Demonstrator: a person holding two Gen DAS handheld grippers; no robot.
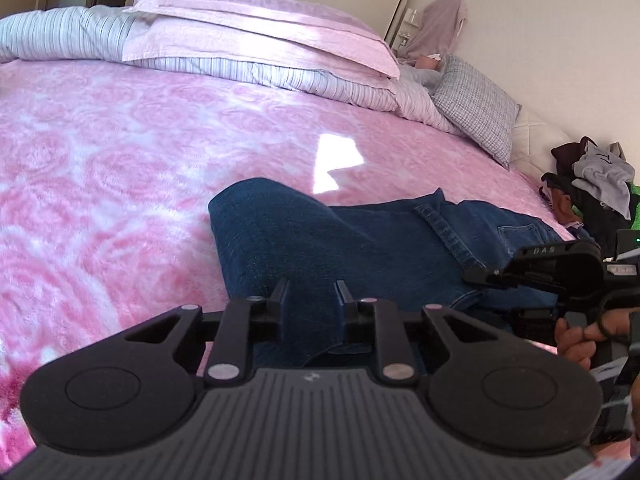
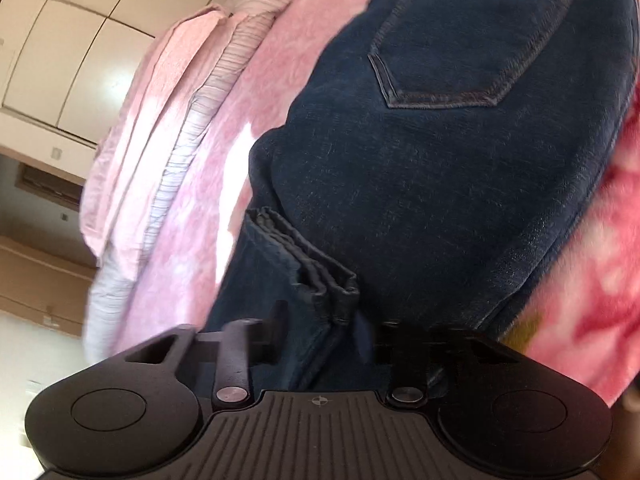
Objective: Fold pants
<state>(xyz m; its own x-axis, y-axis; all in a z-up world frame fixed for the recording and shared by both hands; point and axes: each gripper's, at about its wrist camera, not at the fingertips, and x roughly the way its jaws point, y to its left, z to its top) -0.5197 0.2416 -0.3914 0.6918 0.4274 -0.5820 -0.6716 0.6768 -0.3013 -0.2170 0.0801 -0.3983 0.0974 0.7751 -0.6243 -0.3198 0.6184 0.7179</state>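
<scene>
2 grippers, left gripper (image 1: 310,294) and right gripper (image 2: 320,320), pinching jeans (image 1: 360,248)

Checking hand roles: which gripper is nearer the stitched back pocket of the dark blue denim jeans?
Right. The right gripper sits on the jeans' seat below the back pocket; the left gripper is at the folded leg end, farther away.

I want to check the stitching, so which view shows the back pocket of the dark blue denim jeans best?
The right wrist view: the back pocket of the dark blue denim jeans shows whole, its stitched outline clear. The left wrist view catches only an edge of it, far off beside the right gripper.
</scene>
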